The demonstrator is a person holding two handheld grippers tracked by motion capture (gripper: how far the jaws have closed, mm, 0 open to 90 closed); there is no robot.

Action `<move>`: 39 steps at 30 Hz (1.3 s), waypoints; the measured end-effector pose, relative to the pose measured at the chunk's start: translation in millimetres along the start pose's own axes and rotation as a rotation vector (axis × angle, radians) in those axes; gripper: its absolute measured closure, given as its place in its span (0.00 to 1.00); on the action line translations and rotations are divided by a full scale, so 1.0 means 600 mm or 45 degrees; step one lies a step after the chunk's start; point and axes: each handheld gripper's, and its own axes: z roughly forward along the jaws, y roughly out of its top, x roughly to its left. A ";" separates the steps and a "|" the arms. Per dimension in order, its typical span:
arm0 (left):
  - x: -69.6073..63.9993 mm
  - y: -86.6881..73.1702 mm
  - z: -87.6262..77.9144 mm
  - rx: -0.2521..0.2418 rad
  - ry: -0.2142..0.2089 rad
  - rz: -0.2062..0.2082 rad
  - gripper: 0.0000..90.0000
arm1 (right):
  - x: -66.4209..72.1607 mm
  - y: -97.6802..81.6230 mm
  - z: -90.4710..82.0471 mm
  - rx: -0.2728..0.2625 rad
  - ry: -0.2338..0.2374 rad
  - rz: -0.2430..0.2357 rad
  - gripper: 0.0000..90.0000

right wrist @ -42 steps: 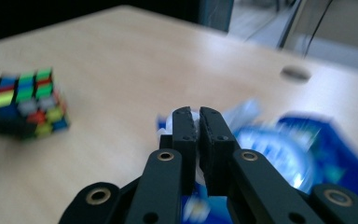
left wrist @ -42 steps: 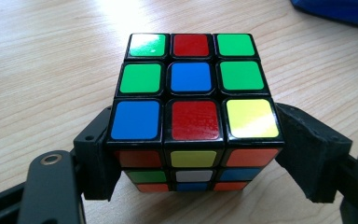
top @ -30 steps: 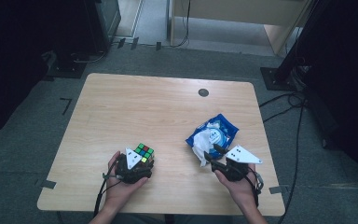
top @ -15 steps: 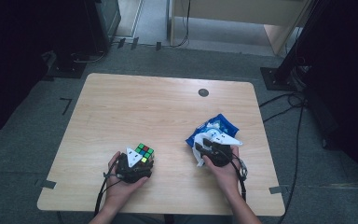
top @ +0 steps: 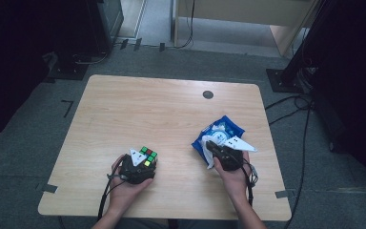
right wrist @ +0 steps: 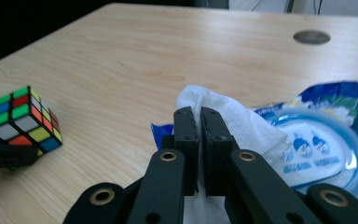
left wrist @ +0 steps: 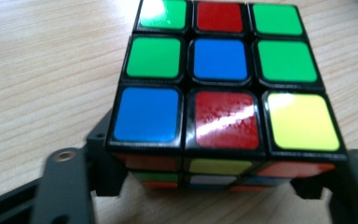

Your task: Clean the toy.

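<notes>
A scrambled Rubik's cube (top: pixel 147 155) (left wrist: pixel 223 93) lies on the wooden table (top: pixel 162 114) near its front left. My left gripper (top: pixel 141 165) (left wrist: pixel 205 184) has just been closing its jaws, and they now press on the cube's two lower sides. At the front right lies a blue pack of wet wipes (top: pixel 228 128) (right wrist: pixel 326 154) with a white wipe (right wrist: pixel 235 123) sticking up from it. My right gripper (top: pixel 210 147) (right wrist: pixel 199 116) has just closed its jaws, and they pinch that wipe's edge. The cube (right wrist: pixel 21 119) shows far left in the right gripper view.
A round dark cable hole (top: pixel 208 94) (right wrist: pixel 311 36) sits near the table's far edge. Dark stands and cables (top: pixel 295 100) surround the table on the grey floor. Bare wood lies between the two hands and across the far half.
The right hand moved left and forward over the wipes pack, and its jaws closed on the white wipe. The left hand and the cube stayed put.
</notes>
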 end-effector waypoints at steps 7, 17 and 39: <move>0.002 0.008 -0.007 -0.052 -0.045 0.034 0.38 | 0.035 0.029 -0.024 -0.084 0.093 -0.073 0.97; -0.043 0.071 -0.055 -0.206 -0.203 0.258 0.38 | 0.151 0.079 -0.023 -0.160 0.400 -0.266 0.97; -0.075 0.061 -0.074 -0.249 -0.331 0.321 0.38 | 0.203 0.028 0.026 -0.118 0.476 -0.290 0.97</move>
